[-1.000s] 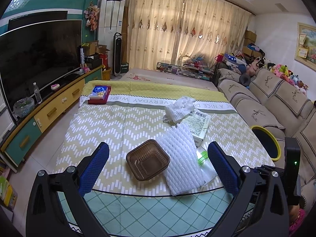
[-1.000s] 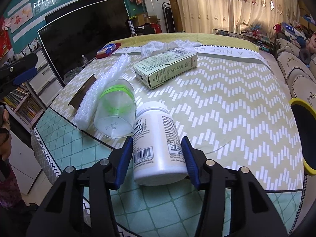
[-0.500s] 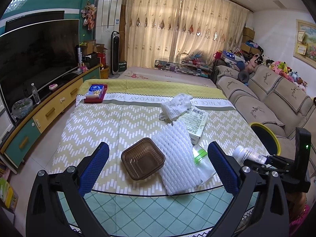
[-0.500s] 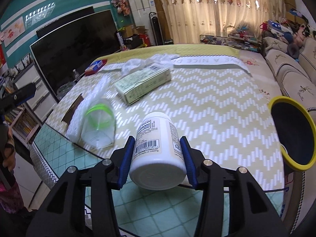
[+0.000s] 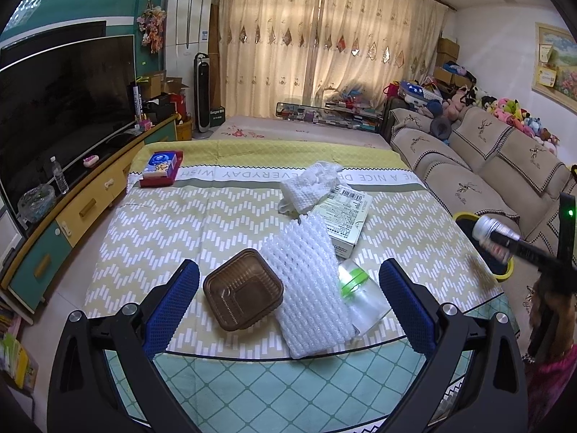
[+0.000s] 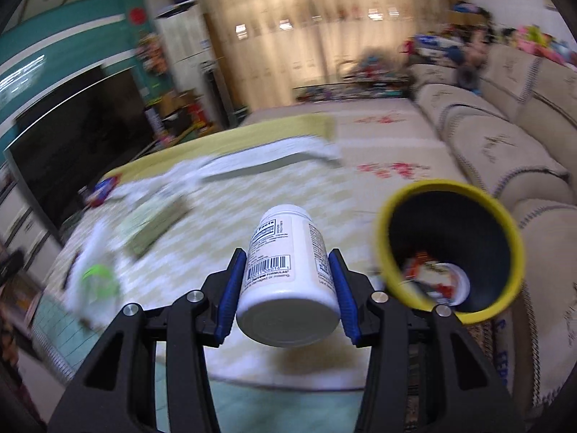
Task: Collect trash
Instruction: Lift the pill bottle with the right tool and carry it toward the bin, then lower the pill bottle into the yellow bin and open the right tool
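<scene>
The left gripper [image 5: 285, 299] hangs with its blue-padded fingers [image 5: 172, 307] spread wide and nothing between them. Just ahead of its left finger sits a square brown plastic tray [image 5: 243, 289] on the chevron-patterned yellow-green tablecloth [image 5: 162, 231]. To the right of the tray, touching it, lies a white foam netting sleeve [image 5: 310, 288], and just inside the right finger a clear plastic cup with a green band [image 5: 355, 294] lies on its side. Farther ahead of the gripper rest a pale green printed carton [image 5: 344, 222] and a crumpled white net [image 5: 312, 186].

The right gripper [image 6: 286, 285] is clamped on a white plastic pill bottle with a printed label [image 6: 286, 270], its flat base toward the camera and the bottle lifted off the table (the surroundings here are blurred). Just to the right of that gripper, and ahead of it, stands a yellow-rimmed black trash bin [image 6: 449, 245] with some litter at its bottom; the bottle is beside the bin's rim, not over its mouth.
</scene>
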Motion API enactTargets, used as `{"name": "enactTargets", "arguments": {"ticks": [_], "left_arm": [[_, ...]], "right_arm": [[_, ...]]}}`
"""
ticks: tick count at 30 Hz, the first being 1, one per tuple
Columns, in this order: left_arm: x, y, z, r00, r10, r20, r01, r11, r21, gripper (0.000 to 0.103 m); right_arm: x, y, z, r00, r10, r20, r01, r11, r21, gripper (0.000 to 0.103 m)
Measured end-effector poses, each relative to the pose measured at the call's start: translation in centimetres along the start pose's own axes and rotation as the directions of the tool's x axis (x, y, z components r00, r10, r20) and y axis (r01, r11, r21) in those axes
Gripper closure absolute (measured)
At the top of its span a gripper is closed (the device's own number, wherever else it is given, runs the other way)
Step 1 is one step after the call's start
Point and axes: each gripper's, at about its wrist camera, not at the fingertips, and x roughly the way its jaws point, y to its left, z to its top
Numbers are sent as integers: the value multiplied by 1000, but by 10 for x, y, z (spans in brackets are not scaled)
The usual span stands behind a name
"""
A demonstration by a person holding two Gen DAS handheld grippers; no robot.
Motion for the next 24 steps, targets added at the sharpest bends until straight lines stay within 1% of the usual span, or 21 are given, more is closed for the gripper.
{"name": "enactTargets", "arguments": {"ticks": [2, 5, 8, 9, 11, 17, 20, 21, 22, 24], "left_arm": [[3, -3, 0, 1000, -1, -6, 1, 1000, 3, 5], [9, -8, 1, 1000, 0, -16, 0, 1000, 11, 5], [12, -11, 1, 1000, 0, -23, 1, 1000, 19, 5], [14, -13, 2, 1000, -1, -26, 1, 1000, 22, 5], [16, -15, 3, 1000, -3, -30, 4, 1000, 26, 5], [26, -25, 5, 999, -11, -49, 14, 999, 48, 5], [31, -28, 5, 998, -15, -59, 18, 998, 56, 5], [32, -28, 4, 998, -16, -63, 20, 998, 58, 5], [33, -29, 4, 998, -18, -66, 22, 998, 60, 5], [35, -31, 3, 997, -20, -72, 25, 997, 66, 5]], "right_arm": [[8, -20, 6, 999, -53, -3, 53, 998, 24, 58], [27, -53, 12, 990, -141, -25, 142, 988, 63, 58], [50, -81, 15, 977, -205, -66, 211, 973, 95, 58], [60, -91, 14, 968, -234, -86, 242, 965, 101, 58], [75, -104, 13, 957, -266, -112, 278, 955, 107, 58], [102, -126, 9, 934, -324, -150, 341, 933, 111, 58], [109, -136, 7, 931, -329, -158, 350, 929, 123, 58], [109, -137, 7, 929, -335, -157, 355, 926, 125, 56], [108, -138, 6, 928, -338, -155, 358, 925, 127, 51], [105, -136, 7, 929, -341, -142, 359, 925, 126, 48]]}}
